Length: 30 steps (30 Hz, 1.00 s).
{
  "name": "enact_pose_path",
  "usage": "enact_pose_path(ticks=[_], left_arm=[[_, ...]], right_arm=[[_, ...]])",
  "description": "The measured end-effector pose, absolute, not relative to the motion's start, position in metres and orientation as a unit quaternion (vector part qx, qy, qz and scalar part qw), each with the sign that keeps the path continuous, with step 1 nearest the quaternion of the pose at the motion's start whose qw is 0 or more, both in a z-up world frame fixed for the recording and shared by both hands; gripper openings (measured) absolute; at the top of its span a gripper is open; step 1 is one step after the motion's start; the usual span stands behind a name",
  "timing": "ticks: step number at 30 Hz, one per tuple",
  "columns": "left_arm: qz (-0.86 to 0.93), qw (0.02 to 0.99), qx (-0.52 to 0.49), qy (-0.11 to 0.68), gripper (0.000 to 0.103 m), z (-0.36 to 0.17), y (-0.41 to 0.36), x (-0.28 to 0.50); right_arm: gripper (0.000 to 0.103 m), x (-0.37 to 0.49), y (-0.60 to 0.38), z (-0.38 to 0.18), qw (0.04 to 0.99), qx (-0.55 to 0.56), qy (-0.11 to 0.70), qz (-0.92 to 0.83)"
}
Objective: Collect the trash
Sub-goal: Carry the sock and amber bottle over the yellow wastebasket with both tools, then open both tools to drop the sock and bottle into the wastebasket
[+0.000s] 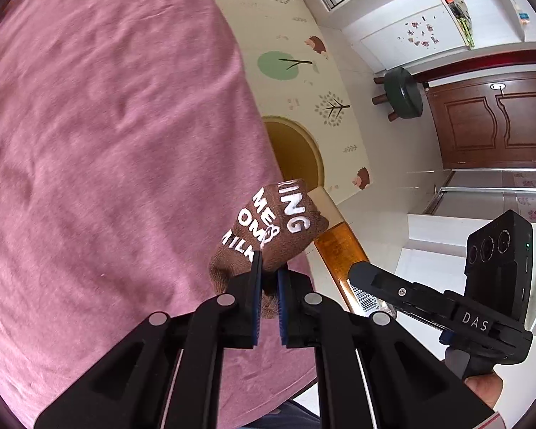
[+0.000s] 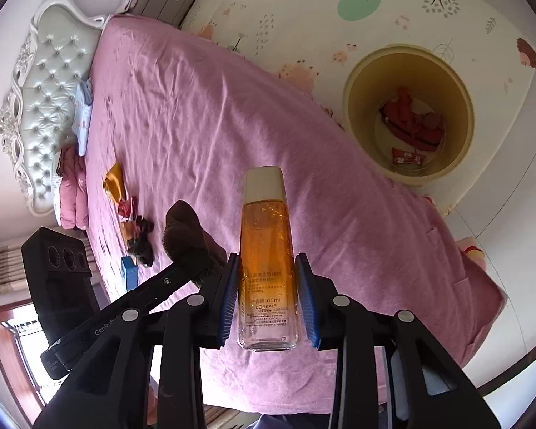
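My left gripper (image 1: 268,271) is shut on a brown sock (image 1: 275,225) with white lettering, held above the pink bed (image 1: 107,125). The sock also shows in the right wrist view (image 2: 185,232). My right gripper (image 2: 268,286) is shut on an amber cosmetic bottle (image 2: 267,250) with a cream cap, held above the bed; the bottle also shows in the left wrist view (image 1: 339,246). A yellow trash bin (image 2: 353,107) stands on the floor mat beside the bed, with red wrappers (image 2: 412,125) inside. Its rim shows in the left wrist view (image 1: 314,143).
Small wrappers and dark items (image 2: 135,228) lie on the bed (image 2: 196,107) near the tufted headboard (image 2: 43,100), with a yellow packet (image 2: 114,178) and a blue box (image 2: 129,273). A green stool (image 1: 402,93) and wooden door (image 1: 493,118) stand beyond the patterned floor mat (image 1: 293,53).
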State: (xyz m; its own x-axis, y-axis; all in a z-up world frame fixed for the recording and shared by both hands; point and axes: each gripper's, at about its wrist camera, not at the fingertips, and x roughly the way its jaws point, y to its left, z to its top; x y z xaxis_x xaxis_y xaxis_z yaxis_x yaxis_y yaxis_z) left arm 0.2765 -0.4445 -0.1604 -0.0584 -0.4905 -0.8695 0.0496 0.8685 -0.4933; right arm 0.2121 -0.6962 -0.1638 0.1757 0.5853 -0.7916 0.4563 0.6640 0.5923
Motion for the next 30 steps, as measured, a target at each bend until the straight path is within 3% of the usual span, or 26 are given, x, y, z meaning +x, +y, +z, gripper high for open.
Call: enact_pose_path(ticks=[11,15,16,18,30], left_arm=[[-0.244,0.649,-0.113,0.711,0.008,-0.184,-0.555,0.323],[-0.259,0.637,-0.139,0.713,0.010,-0.190,-0.579,0.342],[-0.263,0.634,-0.148,0.712,0.016,-0.191,-0.582,0.346],[-0.254,0.641,-0.142,0.710,0.078,-0.190,-0.585,0.353],[-0.230,0.665,-0.098,0.704,0.079,-0.184,-0.570,0.358]], right_arm=[[0.031,0.235,-0.781,-0.182,0.677,0.384,0.628,-0.013],[0.031,0.248,-0.804,-0.189,0.684,0.384,0.620,-0.028],[0.033,0.251,-0.809,-0.189,0.684,0.385,0.619,-0.030],[0.043,0.255,-0.820,-0.191,0.683,0.391,0.615,-0.039],[0.044,0.261,-0.820,-0.184,0.687,0.392,0.611,-0.034]])
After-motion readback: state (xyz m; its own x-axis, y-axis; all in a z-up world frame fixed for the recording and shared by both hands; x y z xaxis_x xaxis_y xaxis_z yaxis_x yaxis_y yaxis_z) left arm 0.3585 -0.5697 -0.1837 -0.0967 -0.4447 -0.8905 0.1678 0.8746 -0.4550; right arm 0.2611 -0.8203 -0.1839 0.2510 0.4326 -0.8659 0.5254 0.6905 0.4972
